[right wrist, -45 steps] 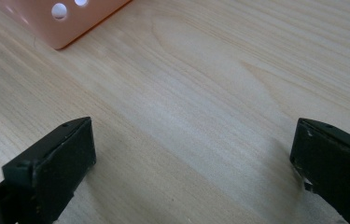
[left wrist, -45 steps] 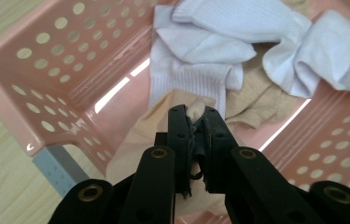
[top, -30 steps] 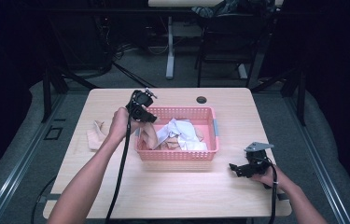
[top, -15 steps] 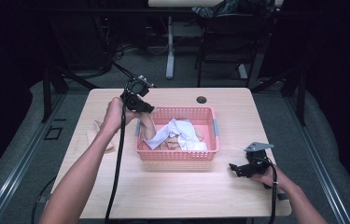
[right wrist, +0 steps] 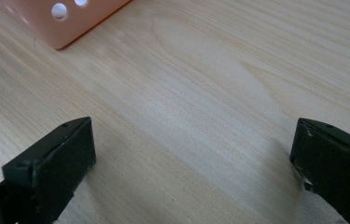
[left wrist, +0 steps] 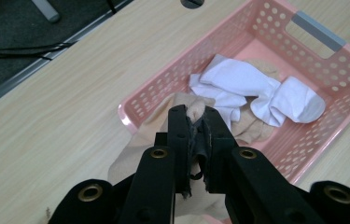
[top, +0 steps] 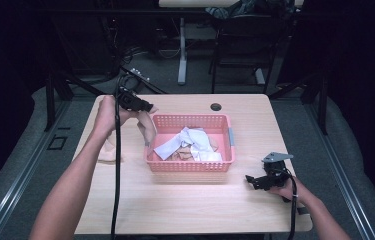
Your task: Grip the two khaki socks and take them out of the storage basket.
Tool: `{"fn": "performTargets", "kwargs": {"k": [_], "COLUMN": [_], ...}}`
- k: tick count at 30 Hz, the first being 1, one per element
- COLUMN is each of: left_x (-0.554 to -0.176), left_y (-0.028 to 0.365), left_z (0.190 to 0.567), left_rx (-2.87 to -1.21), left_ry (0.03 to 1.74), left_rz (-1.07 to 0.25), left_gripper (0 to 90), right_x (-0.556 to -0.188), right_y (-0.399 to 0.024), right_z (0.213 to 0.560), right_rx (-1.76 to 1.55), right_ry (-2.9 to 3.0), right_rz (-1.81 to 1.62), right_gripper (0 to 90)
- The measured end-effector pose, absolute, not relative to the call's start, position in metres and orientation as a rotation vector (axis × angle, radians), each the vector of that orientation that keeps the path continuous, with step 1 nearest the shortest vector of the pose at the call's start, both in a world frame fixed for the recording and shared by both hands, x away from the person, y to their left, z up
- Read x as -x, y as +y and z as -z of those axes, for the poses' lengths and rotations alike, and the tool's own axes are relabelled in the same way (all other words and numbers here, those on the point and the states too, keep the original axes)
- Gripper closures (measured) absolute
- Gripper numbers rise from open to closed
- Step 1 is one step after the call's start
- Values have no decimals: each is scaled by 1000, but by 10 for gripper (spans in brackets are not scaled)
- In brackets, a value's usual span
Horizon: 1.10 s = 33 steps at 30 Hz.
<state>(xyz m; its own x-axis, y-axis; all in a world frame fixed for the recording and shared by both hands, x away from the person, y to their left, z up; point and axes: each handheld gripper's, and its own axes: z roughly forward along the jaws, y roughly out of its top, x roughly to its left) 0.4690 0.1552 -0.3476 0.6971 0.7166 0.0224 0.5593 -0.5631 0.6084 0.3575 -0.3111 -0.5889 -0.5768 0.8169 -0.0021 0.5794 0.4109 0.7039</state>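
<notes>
The wooden table (top: 185, 200) is evenly and brightly lit from above, while the surrounding floor and room fall off into deep, near-black shadow with a bluish cast. The high view is soft and slightly grainy. In the left gripper view, the white socks (left wrist: 256, 91) are close to overexposed. In the right gripper view, the pink basket (right wrist: 65, 21) corner is blurred and washed out; soft shadows lie beside the jaws.

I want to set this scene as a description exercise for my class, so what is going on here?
A person at a wooden table works two tools. The left hand-held gripper is shut on a beige sock, holding it up beside the left end of a pink basket that holds white and beige socks. Another beige piece lies on the table at the left. The right hand-held gripper rests open, low over bare tabletop.
</notes>
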Motion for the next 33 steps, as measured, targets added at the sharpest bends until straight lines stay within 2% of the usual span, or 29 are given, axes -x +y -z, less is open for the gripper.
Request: {"fn": "performTargets", "kwargs": {"k": [20,33], "left_x": [-459,-456], "left_y": [227,275], "left_z": [338,361], "left_rx": [-2285,-2254], "left_ry": [1129,1270], "left_rz": [-429,-416], "left_gripper": [837,836], "right_x": [-358,-357], "right_y": [-311,-311], "right_z": [589,589], "right_rx": [-1203,-1205], "right_ry": [2326,2325], "right_rz": [-956,-960], "right_gripper": [0,0]}}
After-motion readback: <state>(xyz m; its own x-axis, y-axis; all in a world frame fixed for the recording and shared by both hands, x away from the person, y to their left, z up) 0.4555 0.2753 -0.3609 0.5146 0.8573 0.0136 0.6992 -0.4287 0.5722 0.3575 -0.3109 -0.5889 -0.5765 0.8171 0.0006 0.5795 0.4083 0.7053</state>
